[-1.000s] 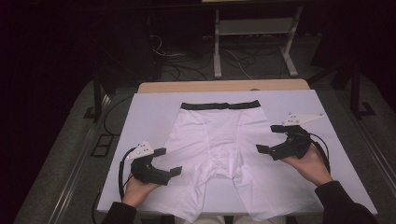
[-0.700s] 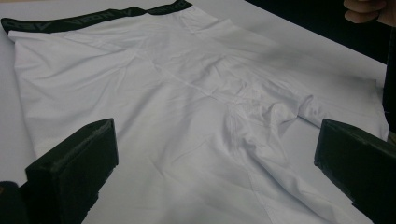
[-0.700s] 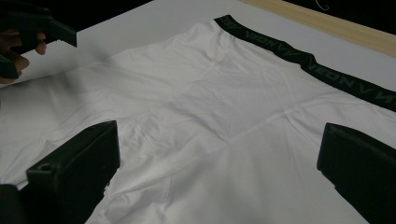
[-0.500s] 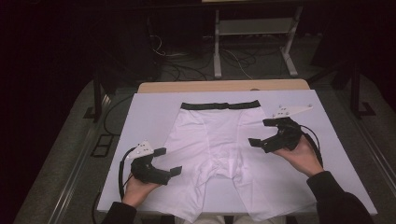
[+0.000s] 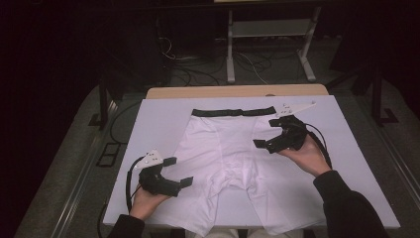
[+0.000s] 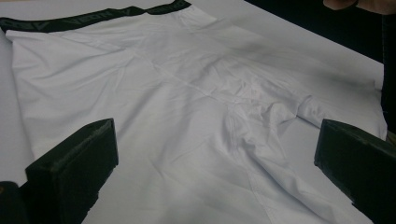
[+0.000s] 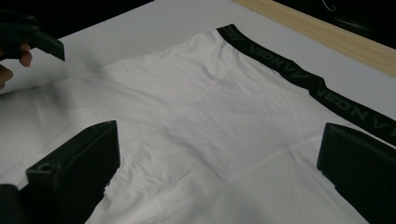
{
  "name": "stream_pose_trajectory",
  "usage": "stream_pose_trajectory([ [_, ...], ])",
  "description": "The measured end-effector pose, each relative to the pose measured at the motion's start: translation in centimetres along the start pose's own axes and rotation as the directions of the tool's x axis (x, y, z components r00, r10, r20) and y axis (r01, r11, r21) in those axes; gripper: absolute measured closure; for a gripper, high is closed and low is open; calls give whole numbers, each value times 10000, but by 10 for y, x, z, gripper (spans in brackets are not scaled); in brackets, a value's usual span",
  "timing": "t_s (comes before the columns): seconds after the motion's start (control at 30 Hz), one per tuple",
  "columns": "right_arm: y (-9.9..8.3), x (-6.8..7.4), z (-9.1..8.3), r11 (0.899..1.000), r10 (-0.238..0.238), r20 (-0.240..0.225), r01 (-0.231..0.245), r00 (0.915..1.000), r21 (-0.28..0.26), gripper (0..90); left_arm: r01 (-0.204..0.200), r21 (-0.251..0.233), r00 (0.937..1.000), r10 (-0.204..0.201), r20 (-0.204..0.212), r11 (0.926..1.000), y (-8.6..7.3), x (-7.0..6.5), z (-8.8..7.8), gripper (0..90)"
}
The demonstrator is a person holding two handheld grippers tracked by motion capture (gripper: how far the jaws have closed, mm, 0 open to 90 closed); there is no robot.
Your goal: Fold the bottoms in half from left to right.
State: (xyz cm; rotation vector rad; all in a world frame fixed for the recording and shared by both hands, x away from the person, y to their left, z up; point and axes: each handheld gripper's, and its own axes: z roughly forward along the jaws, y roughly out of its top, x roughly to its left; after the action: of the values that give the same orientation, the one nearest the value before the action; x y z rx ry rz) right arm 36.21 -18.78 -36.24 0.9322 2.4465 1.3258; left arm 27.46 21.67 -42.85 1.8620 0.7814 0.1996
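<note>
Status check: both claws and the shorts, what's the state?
Left claw open, empty, over the near left leg. Right claw open, empty, by the waistband. White fabric shorts with black waistband flat on the white table. Nothing obstructing.

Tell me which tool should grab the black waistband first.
Probably the right tool: it hangs open over the white shorts close to the waistband. The left tool, also open, sits near the leg hem.
</note>
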Motion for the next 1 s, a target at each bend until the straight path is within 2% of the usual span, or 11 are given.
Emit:
stream_pose_trajectory([
  [0.67, 32, -1, 42, 9988, -222, -303, 235, 9993, 433, 0, 8, 70, 10000, -8, 12, 10000, 0, 0, 1, 0],
  [1.0, 40, -4, 59, 9985, -215, -329, 231, 9992, 504, 0, 18, 64, 10000, -18, 24, 10000, 0, 0, 1, 0],
])
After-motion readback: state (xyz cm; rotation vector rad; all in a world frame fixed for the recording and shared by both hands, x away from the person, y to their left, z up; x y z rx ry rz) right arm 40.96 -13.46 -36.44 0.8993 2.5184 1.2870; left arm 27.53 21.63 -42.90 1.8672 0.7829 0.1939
